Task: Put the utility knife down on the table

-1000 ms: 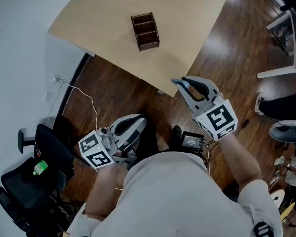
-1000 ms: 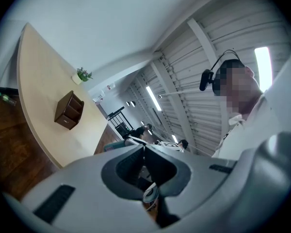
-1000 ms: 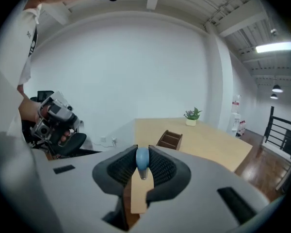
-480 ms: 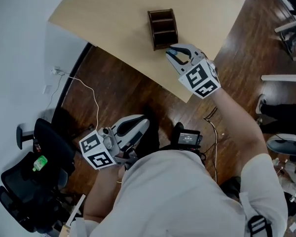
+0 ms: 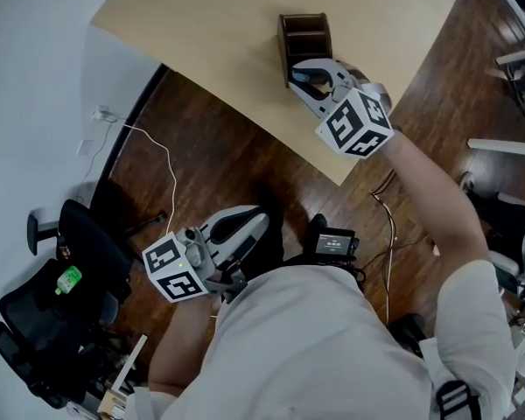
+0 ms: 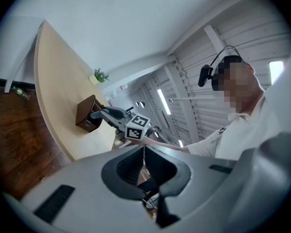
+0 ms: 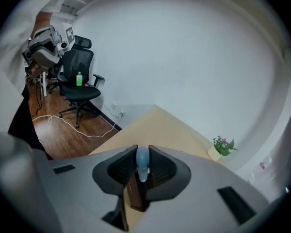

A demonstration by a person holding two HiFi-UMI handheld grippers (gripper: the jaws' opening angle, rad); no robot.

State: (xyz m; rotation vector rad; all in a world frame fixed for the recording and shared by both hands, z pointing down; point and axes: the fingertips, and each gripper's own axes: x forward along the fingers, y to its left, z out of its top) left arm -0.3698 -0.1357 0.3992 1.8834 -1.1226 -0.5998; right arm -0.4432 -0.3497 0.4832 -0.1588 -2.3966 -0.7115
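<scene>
A light blue utility knife [image 7: 142, 161] is clamped between the jaws of my right gripper [image 7: 142, 153]. Seen from the head view, the right gripper [image 5: 310, 75] hangs over the near part of the beige table [image 5: 212, 26], with the knife [image 5: 307, 79] right in front of a dark brown compartment box [image 5: 304, 26]. The box [image 7: 134, 194] shows just beyond the jaws in the right gripper view. My left gripper [image 5: 259, 220] stays low beside the person's body above the wooden floor. Its jaws [image 6: 144, 148] are shut with nothing between them.
A black office chair [image 5: 44, 322] with a green bottle [image 5: 68, 280] stands at the left. A white cable [image 5: 160, 178] trails over the floor. A small potted plant [image 7: 222, 146] sits at the table's far edge. A black device [image 5: 335, 245] hangs by the person's waist.
My right gripper has swung from above the floor out over the table up to the brown box, rolling as it went, with the knife still in it. The left gripper shifted only slightly.
</scene>
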